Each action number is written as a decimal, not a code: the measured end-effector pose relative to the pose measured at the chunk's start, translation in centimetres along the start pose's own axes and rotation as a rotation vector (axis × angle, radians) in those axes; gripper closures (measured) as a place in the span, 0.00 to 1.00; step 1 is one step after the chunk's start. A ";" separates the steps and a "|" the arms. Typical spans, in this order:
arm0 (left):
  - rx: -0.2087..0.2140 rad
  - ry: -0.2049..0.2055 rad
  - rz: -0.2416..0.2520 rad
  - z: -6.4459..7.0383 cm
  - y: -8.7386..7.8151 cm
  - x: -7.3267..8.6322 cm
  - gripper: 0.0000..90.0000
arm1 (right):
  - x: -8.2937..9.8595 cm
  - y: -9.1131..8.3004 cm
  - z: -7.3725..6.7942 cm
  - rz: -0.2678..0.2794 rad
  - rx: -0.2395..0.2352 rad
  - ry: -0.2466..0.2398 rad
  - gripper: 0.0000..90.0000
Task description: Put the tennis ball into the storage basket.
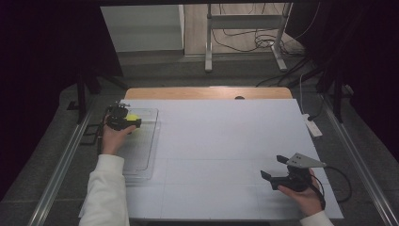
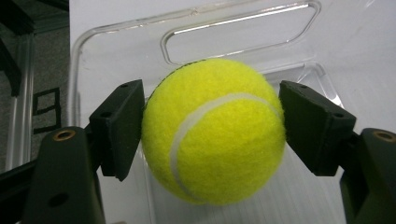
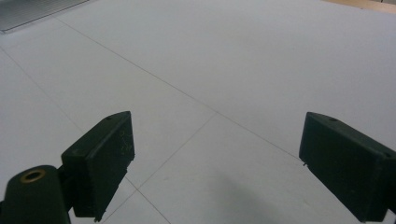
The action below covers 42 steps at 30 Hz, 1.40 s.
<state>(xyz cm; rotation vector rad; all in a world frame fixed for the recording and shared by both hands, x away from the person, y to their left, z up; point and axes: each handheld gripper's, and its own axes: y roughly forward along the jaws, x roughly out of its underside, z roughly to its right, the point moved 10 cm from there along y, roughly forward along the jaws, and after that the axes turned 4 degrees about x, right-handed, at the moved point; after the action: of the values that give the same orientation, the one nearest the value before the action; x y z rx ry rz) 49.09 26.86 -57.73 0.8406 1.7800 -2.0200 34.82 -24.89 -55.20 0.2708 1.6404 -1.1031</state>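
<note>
A yellow tennis ball [image 2: 215, 135] sits between the two black jaws of my left gripper [image 2: 212, 128], and both pads press its sides. The left gripper [image 1: 134, 121] holds the ball [image 1: 133, 117] over the far end of a clear plastic tray [image 1: 141, 160] at the table's left side. The tray's rim and handle slot [image 2: 233, 28] show just beyond the ball. My right gripper [image 1: 273, 166] rests near the front right of the white table sheet [image 1: 221, 141]. It is open [image 3: 215, 163], with bare white surface between its jaws.
A white power strip [image 1: 313, 126] lies at the sheet's right edge. A wooden table edge [image 1: 207, 92] shows at the back. Beyond it stand a metal frame [image 1: 244, 21] and floor cables [image 1: 263, 42]. Metal rails [image 1: 61, 165] run along both sides.
</note>
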 end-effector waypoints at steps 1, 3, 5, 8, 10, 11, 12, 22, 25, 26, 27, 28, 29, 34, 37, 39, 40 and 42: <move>-0.001 0.002 -0.003 0.0 0.0 0.0 0.30 | 0.0 0.0 0.0 0.000 0.000 -0.001 0.12; -0.011 0.009 -0.012 0.1 0.2 0.1 0.30 | 0.0 0.0 0.0 0.000 0.001 0.001 0.12; -0.016 0.013 -0.016 0.0 0.2 0.2 0.30 | 0.0 0.0 0.0 0.000 0.000 0.001 0.12; -0.020 0.017 -0.031 -0.1 0.3 0.4 0.29 | 0.0 0.0 0.0 0.000 0.000 0.001 0.12; -0.021 0.014 -0.034 0.0 0.4 0.4 0.29 | 0.0 0.0 0.0 0.000 0.001 0.001 0.12; -0.024 0.016 -0.035 -0.1 0.4 0.4 0.29 | 0.0 0.0 0.0 0.001 0.001 0.001 0.12; -0.026 0.018 -0.036 -0.1 0.4 0.4 0.29 | 0.0 0.0 0.0 0.000 0.001 0.000 0.12; -0.044 0.036 -0.036 -0.2 0.3 0.4 0.25 | 0.0 0.0 0.0 -0.001 0.001 0.000 0.12; -0.045 0.028 -0.025 -0.2 0.3 0.3 0.22 | 0.0 0.0 0.0 -0.001 0.001 -0.002 0.12; -0.040 0.016 -0.016 -0.2 0.1 0.2 0.21 | 0.0 0.0 0.0 -0.001 0.002 -0.002 0.12; -0.035 0.015 -0.005 -0.2 0.0 0.0 0.21 | 0.0 0.0 0.0 0.000 0.001 -0.001 0.12; -0.030 0.009 0.006 -0.2 -0.2 -0.1 0.20 | 0.0 0.0 0.0 0.001 0.001 -0.001 0.12; -0.024 0.004 0.016 -0.1 -0.3 -0.2 0.19 | 0.0 0.0 0.0 0.001 0.002 -0.002 0.12; 0.033 -0.023 0.064 0.4 -1.1 -0.8 0.17 | 0.0 -0.1 0.1 0.003 0.002 0.001 0.12; 0.079 -0.029 0.105 1.3 -2.0 -1.4 0.16 | 0.0 -0.1 0.1 0.002 0.003 0.002 0.12; 0.091 -0.026 0.122 1.8 -2.5 -1.6 0.16 | 0.0 -0.1 0.1 0.002 0.004 0.002 0.12; 0.098 -0.023 0.131 2.0 -2.8 -1.7 0.16 | 0.0 -0.1 0.1 0.002 0.005 0.002 0.12; 0.135 -0.029 0.152 2.7 -3.3 -2.0 0.16 | 0.0 -0.1 0.2 0.001 0.005 0.003 0.12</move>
<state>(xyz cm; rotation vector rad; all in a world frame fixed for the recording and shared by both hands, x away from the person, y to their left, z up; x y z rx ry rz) 48.08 24.48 -53.75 0.9506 1.5295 -2.0591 34.86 -25.06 -55.17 0.2765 1.6400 -1.1064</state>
